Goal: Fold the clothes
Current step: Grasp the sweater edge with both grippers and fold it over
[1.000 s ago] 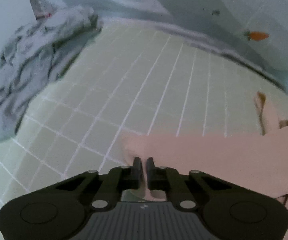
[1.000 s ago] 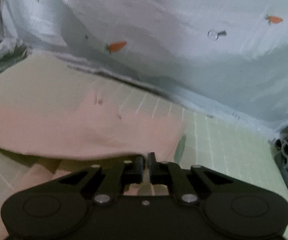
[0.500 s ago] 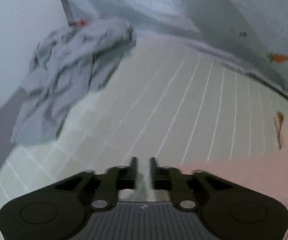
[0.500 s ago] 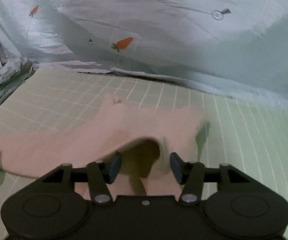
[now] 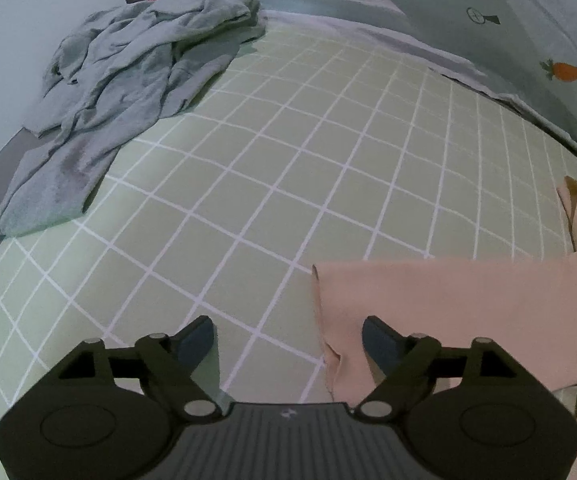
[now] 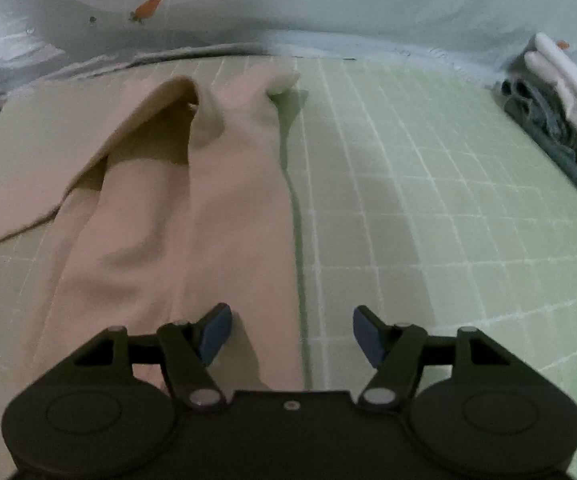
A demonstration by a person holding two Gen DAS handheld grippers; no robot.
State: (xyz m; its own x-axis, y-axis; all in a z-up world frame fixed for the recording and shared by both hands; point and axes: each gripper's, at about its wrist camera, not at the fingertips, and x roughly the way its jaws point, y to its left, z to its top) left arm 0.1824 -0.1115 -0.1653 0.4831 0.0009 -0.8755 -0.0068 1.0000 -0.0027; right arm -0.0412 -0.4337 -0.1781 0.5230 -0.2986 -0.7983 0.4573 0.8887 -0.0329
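- Pink garment [image 6: 192, 216] flat on the green gridded mat [image 5: 288, 184], long axis running away from the right hand-held gripper [image 6: 291, 336] toward the mat's far edge; one flap [image 6: 156, 120] turned up near the far end.
- Same garment [image 5: 448, 312] a band across the left view, its near end at the left hand-held gripper [image 5: 288, 338], right finger [image 5: 380, 340] over the cloth.
- Both hand-held grippers spread wide, pinching nothing.
- Right one over the garment's right edge, left one at its end corner: both about equally near.
- Open mat to the right of the garment, room for a fold that way.
- Grey clothes [image 5: 128, 80] heaped at the far left corner, folded stack [image 6: 560, 108] at the far right edge, both well apart.
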